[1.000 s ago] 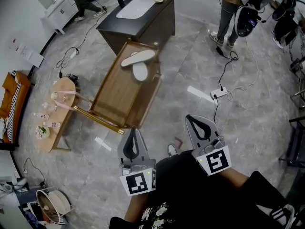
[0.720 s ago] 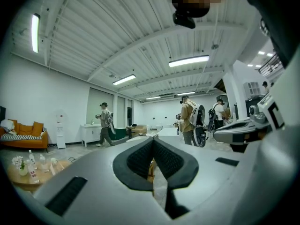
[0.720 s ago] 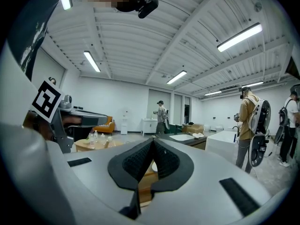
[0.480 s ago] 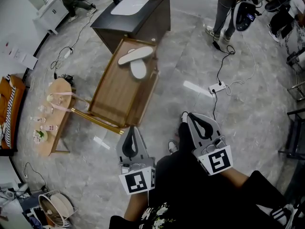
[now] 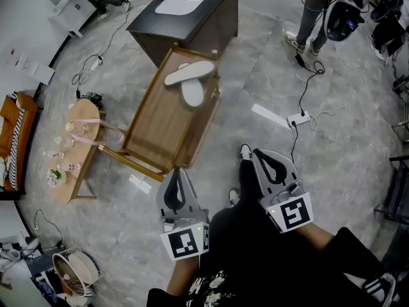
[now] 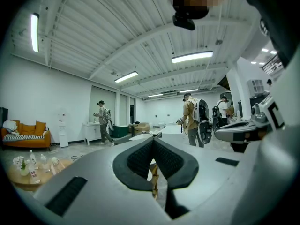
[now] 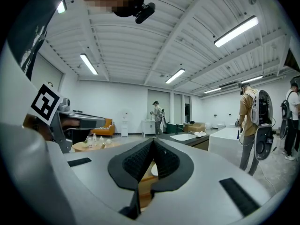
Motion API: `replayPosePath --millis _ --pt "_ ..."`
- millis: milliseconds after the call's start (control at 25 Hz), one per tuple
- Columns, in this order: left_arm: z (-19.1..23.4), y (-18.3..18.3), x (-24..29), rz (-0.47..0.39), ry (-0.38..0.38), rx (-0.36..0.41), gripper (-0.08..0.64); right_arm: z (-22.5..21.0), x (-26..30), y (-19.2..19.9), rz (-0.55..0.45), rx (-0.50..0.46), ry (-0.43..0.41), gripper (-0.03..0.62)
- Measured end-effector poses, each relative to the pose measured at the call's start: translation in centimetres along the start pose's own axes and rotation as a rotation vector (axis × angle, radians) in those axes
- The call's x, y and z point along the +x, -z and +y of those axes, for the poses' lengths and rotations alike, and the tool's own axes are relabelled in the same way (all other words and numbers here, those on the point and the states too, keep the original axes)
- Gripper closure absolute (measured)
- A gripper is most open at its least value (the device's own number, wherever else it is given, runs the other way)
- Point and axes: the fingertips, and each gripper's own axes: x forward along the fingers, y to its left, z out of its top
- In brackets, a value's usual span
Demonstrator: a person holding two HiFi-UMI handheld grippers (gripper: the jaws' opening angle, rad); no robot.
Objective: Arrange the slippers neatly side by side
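Stepped forward since a second ago: white shoe (image 5: 245, 151) now poking out just beside the right gripper (image 5: 259, 153), none showing there before. Nudged a little rightward in the head view too, the wooden table (image 5: 160, 126) and all on it. Both tools in much the same low spots as before, marker cubes toward the body.

Closed tight, the left gripper (image 5: 177, 173): pads pressed flat together, nothing caught between them, only a sliver of wooden frame glimpsed past the tip in the left gripper view. Same story on the right: pads meeting at the tip, gripping nothing, a scrap of pale slipper and wood peeking through the gap in the right gripper view.

Now the slippers: both up at the far end of the wooden table, well apart from either tool. Lying slantwise across the top, the upper slipper (image 5: 189, 73); tucked under its middle and touching it, the lower slipper (image 5: 192, 94), pointing back down the table. Crossed rather than side by side.

Just beyond the table, a dark cabinet (image 5: 192, 27). Off to the left, a round side table (image 5: 86, 110) with small bottles (image 5: 61, 162). Out to the right, a power strip (image 5: 299, 118) on the grey floor and a bystander (image 5: 313, 8) near the top edge.
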Motion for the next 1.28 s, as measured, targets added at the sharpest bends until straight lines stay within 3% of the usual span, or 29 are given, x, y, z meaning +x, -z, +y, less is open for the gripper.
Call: replayPosePath --millis 600,1040,1280 --pt "0.8 -1.6 8.3 -0.002 -0.030 0.020 0.558 -4.6 8.3 -0.8 0.014 0.023 -0.048 0.594" --pt "1.4 -1.4 14.5 0.025 -0.096 0.023 0.558 -9.5 14.4 -0.6 0.012 0.009 -0.098 0.594" --pt "-0.2 -3.1 19.2 -0.020 -0.102 0.028 0.558 -13.6 17.8 -1.4 0.018 0.008 -0.129 0.594"
